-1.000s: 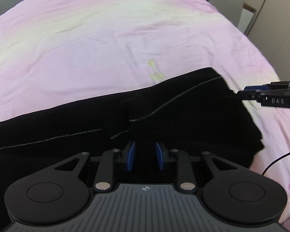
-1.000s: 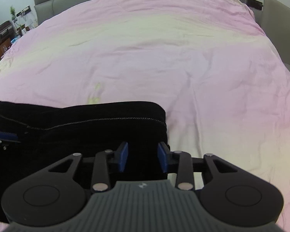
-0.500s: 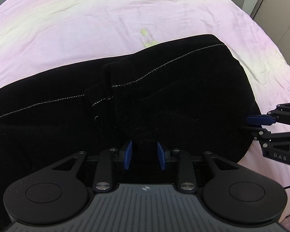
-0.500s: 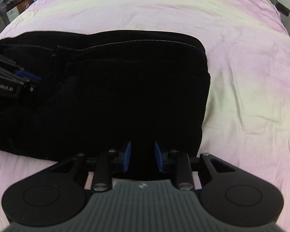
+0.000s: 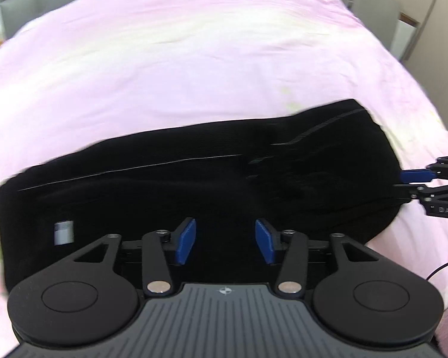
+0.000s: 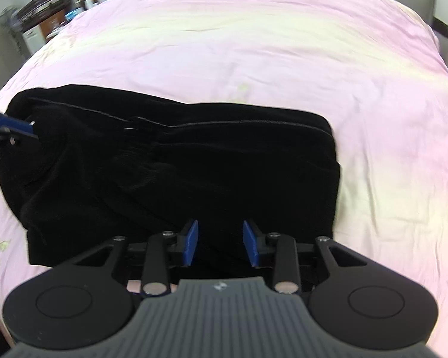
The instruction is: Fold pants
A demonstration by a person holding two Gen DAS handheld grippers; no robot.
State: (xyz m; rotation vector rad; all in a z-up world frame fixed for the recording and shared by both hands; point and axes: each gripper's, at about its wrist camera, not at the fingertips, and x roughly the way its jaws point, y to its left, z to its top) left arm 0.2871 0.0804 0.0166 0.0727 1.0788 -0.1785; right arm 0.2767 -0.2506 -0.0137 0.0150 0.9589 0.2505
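Note:
Black pants (image 5: 212,188) lie folded into a long bundle across the pink bed sheet (image 5: 194,68), with a small white label (image 5: 63,232) near their left end. My left gripper (image 5: 225,241) hovers over the near edge, its jaws opening wide, and the blue pads do not press on the cloth. My right gripper (image 6: 221,243) hangs over the near edge of the pants (image 6: 194,173) towards their right end. Its jaws are opening a little and grip nothing. Each gripper shows in the other's view: the right gripper (image 5: 401,181) at the right end, the left gripper (image 6: 24,132) at the left end.
The pink sheet (image 6: 283,59) stretches far beyond the pants. A grey headboard (image 5: 21,3) stands at the back, a chair (image 5: 376,3) and wardrobe doors (image 5: 433,29) at the right. Shelves with clutter (image 6: 44,15) stand at the far left. A black cable (image 5: 445,268) trails at the near right.
Both grippers have pulled back and risen from the pants. The left jaws have spread much wider, the right slightly. The pants now lie free, their left end and label in sight.

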